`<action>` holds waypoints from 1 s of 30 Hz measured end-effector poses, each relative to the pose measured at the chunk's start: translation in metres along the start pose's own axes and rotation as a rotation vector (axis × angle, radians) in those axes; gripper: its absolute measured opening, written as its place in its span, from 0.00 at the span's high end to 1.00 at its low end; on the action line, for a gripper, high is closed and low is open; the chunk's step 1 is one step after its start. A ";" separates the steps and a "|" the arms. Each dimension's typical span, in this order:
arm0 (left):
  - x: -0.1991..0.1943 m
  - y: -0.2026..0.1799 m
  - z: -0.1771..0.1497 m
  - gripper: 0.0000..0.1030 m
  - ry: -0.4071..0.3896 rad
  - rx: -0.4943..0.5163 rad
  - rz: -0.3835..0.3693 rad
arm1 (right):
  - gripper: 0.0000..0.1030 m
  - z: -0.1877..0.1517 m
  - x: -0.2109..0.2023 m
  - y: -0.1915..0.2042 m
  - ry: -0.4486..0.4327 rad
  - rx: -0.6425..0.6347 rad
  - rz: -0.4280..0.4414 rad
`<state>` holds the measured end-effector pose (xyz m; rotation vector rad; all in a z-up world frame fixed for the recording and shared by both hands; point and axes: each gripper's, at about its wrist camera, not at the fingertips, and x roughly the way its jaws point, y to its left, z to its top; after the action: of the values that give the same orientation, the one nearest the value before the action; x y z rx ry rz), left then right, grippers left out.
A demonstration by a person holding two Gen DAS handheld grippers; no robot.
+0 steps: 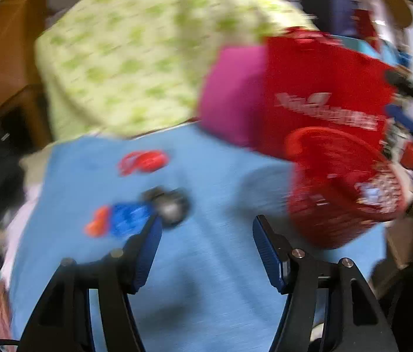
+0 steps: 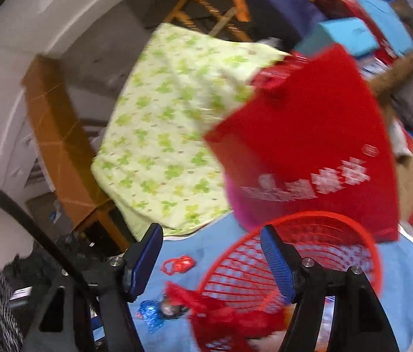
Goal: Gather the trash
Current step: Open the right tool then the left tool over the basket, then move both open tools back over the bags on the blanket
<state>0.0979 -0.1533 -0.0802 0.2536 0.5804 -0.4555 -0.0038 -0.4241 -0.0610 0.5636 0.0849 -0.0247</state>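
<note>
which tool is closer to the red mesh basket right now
Right. The right tool is at the red mesh basket, one of its fingers over the rim. The left tool hangs over the blue cloth with the basket off to its right.

Sheet (image 1: 206,264): plain light blue. Quilt (image 2: 171,123): pale yellow-green w/ green clover-leaf print. Bag (image 2: 309,146): bright red, white lettering, too blurred to read. Pink item (image 1: 232,94) next to bag: solid magenta. Basket (image 2: 294,258): red plastic mesh, lattice pattern, red rim. Small wrapper (image 1: 143,161) on sheet: red, looped shape. Second wrapper (image 1: 124,218): blue w/ orange-red end. Round thing (image 1: 171,205) beside it: dark grey/silver, blurred. Left gripper (image 1: 206,228) & right gripper (image 2: 210,240): black bodies, blue ribbed pads on jaws, silver screws. Frame (image 2: 57,135) behind quilt: orange-brown wood. Box (image 2: 344,35) at top right: teal. Wall (image 2: 15,44): off-white.
</note>
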 end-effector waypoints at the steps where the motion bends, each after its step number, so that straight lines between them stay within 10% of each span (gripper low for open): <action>1: 0.001 0.013 -0.004 0.37 0.003 -0.023 0.036 | 0.29 -0.002 0.002 0.008 0.000 -0.019 0.019; 12: 0.011 0.101 -0.038 0.37 0.036 -0.162 0.234 | 0.29 -0.055 0.061 0.102 0.184 -0.173 0.258; 30: 0.044 0.146 -0.073 0.37 0.114 -0.254 0.227 | 0.29 -0.122 0.147 0.112 0.524 -0.176 0.121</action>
<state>0.1666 -0.0154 -0.1501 0.1009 0.7053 -0.1456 0.1391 -0.2637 -0.1171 0.3865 0.5576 0.2473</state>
